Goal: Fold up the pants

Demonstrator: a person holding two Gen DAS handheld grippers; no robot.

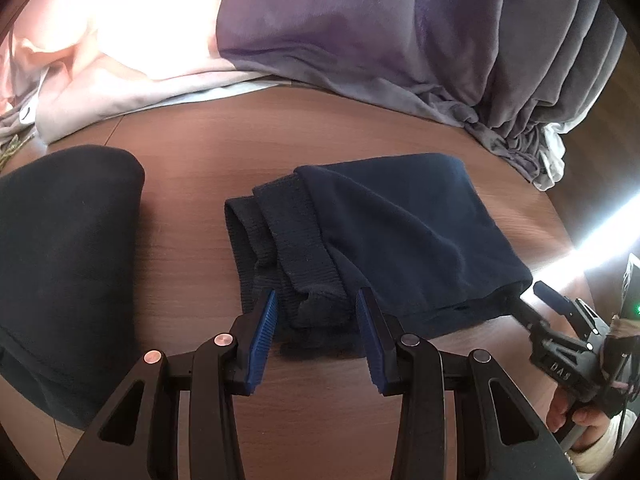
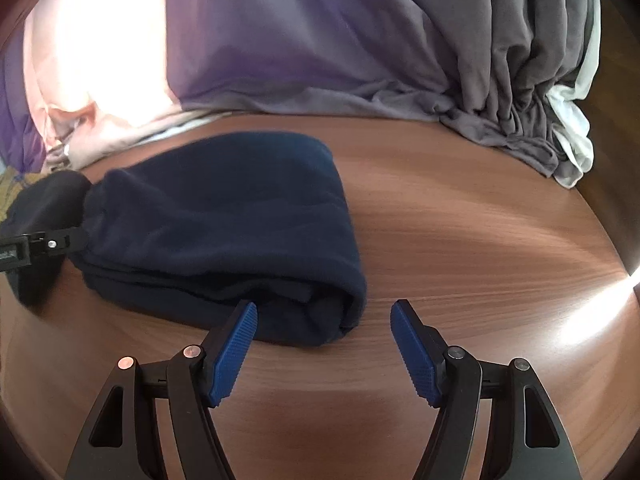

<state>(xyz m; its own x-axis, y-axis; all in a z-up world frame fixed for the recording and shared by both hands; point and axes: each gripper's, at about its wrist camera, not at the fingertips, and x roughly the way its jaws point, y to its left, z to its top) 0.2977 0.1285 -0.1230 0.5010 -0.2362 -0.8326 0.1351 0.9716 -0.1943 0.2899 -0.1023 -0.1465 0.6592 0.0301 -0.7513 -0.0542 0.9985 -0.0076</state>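
The dark navy pants [image 1: 384,232] lie folded into a compact bundle on the brown wooden table [image 1: 192,200], ribbed cuffs toward me. My left gripper [image 1: 316,300] is open, its blue pads on either side of the cuffs' near edge. In the right wrist view the same bundle [image 2: 224,232] lies left of centre. My right gripper [image 2: 324,312] is open and empty at the bundle's near right corner. The right gripper also shows in the left wrist view [image 1: 532,296], at the bundle's right end. The left gripper's finger [image 2: 52,242] shows at the bundle's left end.
Another dark garment [image 1: 60,264] lies folded at the left of the table. Purple-grey curtain fabric [image 1: 400,40] and pink cloth [image 1: 100,60] drape along the table's far edge. A bright strip of sunlight [image 2: 592,312] crosses the table's right side.
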